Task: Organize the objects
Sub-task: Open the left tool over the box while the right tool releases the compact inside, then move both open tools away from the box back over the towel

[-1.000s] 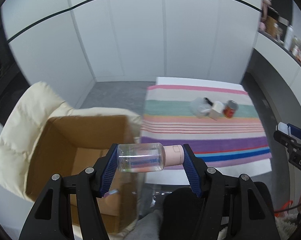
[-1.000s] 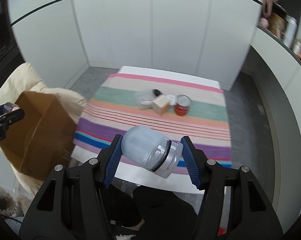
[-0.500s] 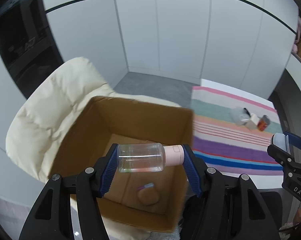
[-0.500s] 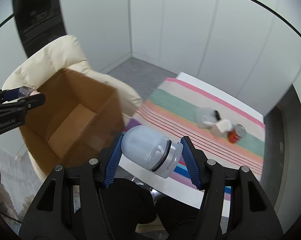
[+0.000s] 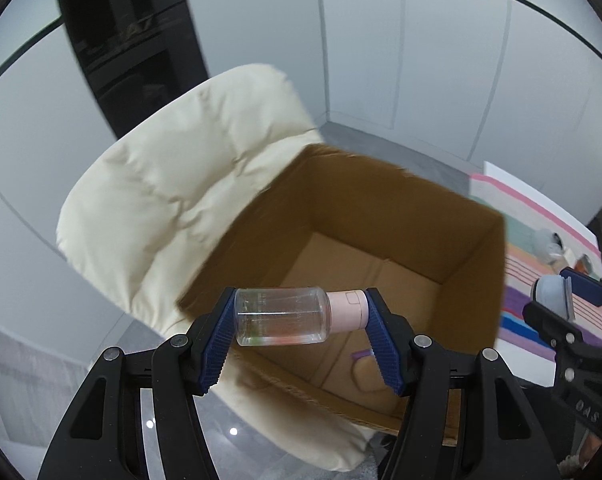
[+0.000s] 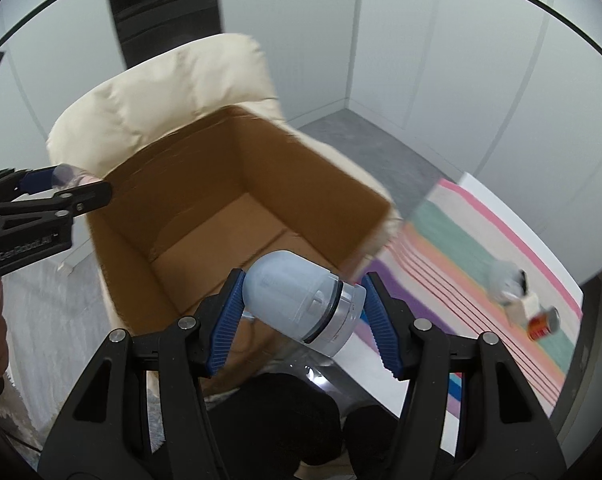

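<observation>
Left wrist view first: our left tongs [image 5: 301, 316] clamp a clear bottle [image 5: 281, 316] with a pink cap [image 5: 347, 310], lying crosswise between the blue pads, base against one pad and cap against the other. It hangs over the near edge of an open cardboard box [image 5: 473, 280], which sits on a cream padded chair [image 5: 173, 184]. On the box floor we can see a small purple item [image 5: 363, 354] and a rounded tan thing [image 5: 367, 376], both partly hidden by the tongs. At the right edge our right tongs [image 5: 557, 296] show with their load.

From the right wrist view, our right tongs [image 6: 303, 304] are closed on a pale blue domed container [image 6: 293, 296] with a silver band, tilted so the dome points toward the box [image 6: 237, 160]. It hangs above the box's near corner. Our left tongs [image 6: 67, 180] reach in from the left, beside the box's left wall.

Off to the right lies a striped cloth [image 6: 461, 248] on the tabletop [image 6: 513, 216]. Well apart from the box, a red can [image 6: 543, 324], a small beige block [image 6: 521, 308] and a clear plastic item [image 6: 503, 276] sit close together on the cloth, blurred.
</observation>
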`<state>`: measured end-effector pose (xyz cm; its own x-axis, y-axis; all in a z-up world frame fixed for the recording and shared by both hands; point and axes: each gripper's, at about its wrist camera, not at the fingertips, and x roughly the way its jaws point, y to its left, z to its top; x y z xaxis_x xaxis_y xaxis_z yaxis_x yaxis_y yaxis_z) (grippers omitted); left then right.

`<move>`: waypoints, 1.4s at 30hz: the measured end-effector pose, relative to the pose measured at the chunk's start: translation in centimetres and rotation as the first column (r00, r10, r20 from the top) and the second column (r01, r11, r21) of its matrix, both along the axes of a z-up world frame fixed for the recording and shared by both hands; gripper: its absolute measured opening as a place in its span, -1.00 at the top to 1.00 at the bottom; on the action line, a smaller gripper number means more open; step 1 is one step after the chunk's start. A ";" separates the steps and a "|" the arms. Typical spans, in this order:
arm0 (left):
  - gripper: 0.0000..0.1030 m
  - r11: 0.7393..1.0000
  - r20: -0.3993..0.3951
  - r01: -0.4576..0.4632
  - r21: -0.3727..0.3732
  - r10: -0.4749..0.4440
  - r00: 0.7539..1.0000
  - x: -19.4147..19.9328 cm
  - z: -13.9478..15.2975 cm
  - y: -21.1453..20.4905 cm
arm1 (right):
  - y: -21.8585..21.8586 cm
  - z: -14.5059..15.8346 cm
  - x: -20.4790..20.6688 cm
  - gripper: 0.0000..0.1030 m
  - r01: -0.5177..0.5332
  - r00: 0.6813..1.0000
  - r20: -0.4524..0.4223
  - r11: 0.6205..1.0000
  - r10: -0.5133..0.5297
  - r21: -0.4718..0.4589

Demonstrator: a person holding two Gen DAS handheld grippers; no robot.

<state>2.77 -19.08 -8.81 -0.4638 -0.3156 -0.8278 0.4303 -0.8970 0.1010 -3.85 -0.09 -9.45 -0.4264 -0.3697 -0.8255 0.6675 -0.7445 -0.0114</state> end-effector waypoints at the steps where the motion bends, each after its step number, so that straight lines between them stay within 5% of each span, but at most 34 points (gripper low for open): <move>1: -0.23 1.000 0.006 -0.015 0.003 0.015 1.000 0.1 -0.3 -0.6 | -0.7 -0.1 0.2 -0.19 -0.015 1.000 0.001 1.000 0.015 0.003; 9: -0.35 0.996 0.025 -0.079 0.039 0.078 0.997 -0.5 -1.1 -3.2 | -4.6 -0.8 0.8 -0.27 -0.102 0.995 -0.003 0.995 0.102 0.020; 10: -0.50 0.995 0.034 -0.083 0.057 0.081 0.996 -0.6 -1.3 -3.4 | -5.0 -0.8 0.8 -0.65 -0.104 0.994 -0.010 0.994 0.104 0.029; 12: -0.77 0.990 0.032 -0.086 0.108 0.083 0.996 -0.5 -1.4 -4.0 | -5.3 -0.6 0.8 -1.00 -0.088 0.995 -0.043 0.995 0.090 0.048; 15: -0.83 0.982 0.004 -0.089 0.165 0.089 0.996 -0.1 -1.1 -4.3 | -5.4 0.0 1.1 -1.00 -0.080 0.993 -0.077 0.995 0.084 0.054; 27: -0.83 0.994 -0.010 -0.050 0.095 0.051 0.999 -0.3 -0.5 -2.4 | -4.9 0.0 1.2 -1.00 -0.091 0.993 -0.068 0.996 0.092 0.025; 42: -0.83 0.994 -0.020 0.042 0.104 -0.040 0.999 -0.9 -0.7 1.6 | -0.5 -0.3 0.8 -1.00 0.018 0.999 -0.044 1.000 -0.017 0.014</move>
<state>1.89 -17.46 -9.50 -0.4891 -0.2082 -0.8470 0.3940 -0.9191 -0.0016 -3.03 -0.56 -9.79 -0.4687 -0.3501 -0.8110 0.6532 -0.7554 -0.0514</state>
